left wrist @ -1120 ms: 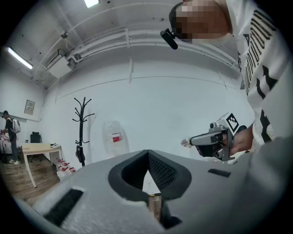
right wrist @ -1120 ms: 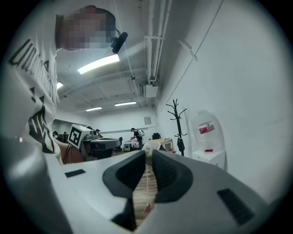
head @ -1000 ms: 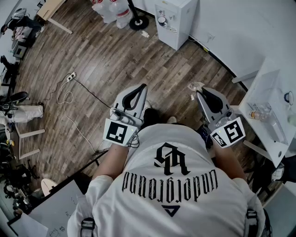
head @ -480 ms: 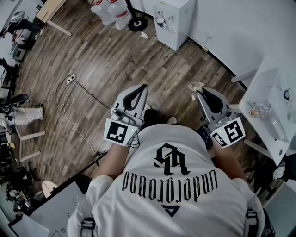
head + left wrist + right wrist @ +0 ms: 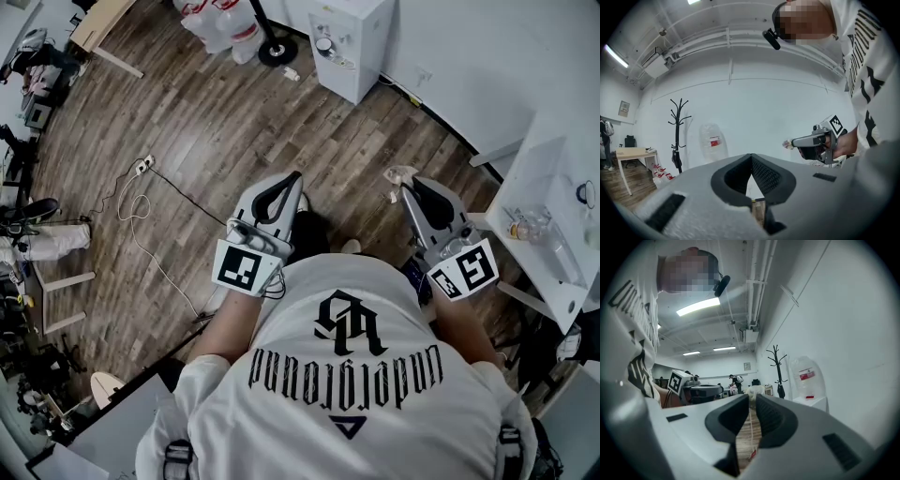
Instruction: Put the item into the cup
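Level, side by side: grey plastic left gripper [image 5: 292, 176], jaws together and empty; grey plastic right gripper [image 5: 407, 188] pinching a pale bag [image 5: 398, 174].

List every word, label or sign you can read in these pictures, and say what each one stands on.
"underground": on the white shirt, upside down in the head view.
Too small to read: the red label on the water bottle.
Too blurred: the framed sign.
Too small: the red tag hanging under the item held in the right tool.

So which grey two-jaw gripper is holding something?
The right gripper, pinching a small pale stringed bag at its tips; the left gripper is shut, empty.
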Demonstrator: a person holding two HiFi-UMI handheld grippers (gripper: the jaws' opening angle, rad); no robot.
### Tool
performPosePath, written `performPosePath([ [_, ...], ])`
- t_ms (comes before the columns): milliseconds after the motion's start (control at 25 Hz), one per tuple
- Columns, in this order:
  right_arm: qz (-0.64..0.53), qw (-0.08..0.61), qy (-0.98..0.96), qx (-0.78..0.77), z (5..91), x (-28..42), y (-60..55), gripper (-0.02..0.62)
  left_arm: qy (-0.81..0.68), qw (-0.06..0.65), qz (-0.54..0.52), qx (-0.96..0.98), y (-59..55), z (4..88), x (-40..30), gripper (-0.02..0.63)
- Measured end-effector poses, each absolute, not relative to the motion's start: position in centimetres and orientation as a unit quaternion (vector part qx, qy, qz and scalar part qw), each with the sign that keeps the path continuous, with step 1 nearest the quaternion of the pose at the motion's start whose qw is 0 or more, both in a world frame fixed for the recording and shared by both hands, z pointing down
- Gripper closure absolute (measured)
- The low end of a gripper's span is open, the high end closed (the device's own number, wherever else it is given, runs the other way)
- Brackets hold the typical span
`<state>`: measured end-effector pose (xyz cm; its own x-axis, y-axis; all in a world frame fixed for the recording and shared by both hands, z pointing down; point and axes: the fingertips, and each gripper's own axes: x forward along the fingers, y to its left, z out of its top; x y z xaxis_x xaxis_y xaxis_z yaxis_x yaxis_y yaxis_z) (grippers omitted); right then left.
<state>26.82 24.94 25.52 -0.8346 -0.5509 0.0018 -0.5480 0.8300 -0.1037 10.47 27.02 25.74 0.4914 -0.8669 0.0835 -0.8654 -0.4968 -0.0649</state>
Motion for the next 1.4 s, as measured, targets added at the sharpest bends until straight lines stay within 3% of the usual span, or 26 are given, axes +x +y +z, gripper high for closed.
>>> performPosePath([
  [400, -0.058, 0.003, 0.946, -0.318, 26.8, 23.3, 18.4, 0.540, 0.484, 0.002, -0.042, -0.874, 19.6, 26.7, 6.4, 0.600],
  [1400, -0.060, -0.007, 0.924, -0.378, 24.5, 0.8, -3.5, 0.540, 0.406, -0.017, -0.026, -0.913, -2.8, 25.9, -14.8, 0.600],
])
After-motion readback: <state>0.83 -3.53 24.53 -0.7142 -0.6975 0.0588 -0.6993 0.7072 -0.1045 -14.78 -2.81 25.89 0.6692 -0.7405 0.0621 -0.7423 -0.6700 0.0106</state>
